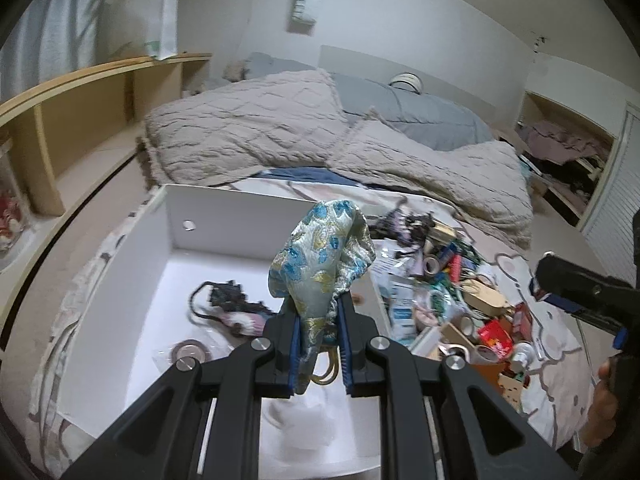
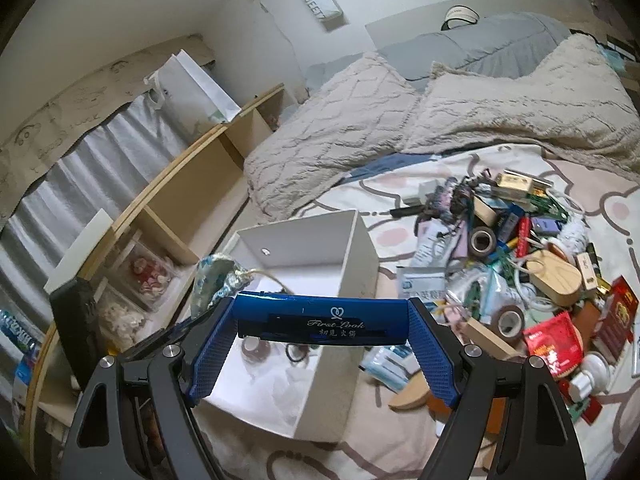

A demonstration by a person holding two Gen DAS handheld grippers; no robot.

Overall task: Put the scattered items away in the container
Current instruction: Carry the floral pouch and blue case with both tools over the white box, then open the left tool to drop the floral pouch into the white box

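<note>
Both your claws carry something over the white box on the bed.

Left wrist view: your left claw (image 1: 316, 344) is clamped on a blue-and-gold brocade pouch (image 1: 324, 272), held above the white box (image 1: 120, 280); a dark hair tie (image 1: 224, 300) and a tape roll (image 1: 190, 350) lie inside the box, the scattered pile (image 1: 452, 292) just right of it. Right wrist view: your right claw (image 2: 320, 344) stands wide, gripping a blue bar-shaped packet (image 2: 320, 316) end to end, above the box's (image 2: 356, 280) near side; the pile (image 2: 520, 272) lies right of the box.
</note>
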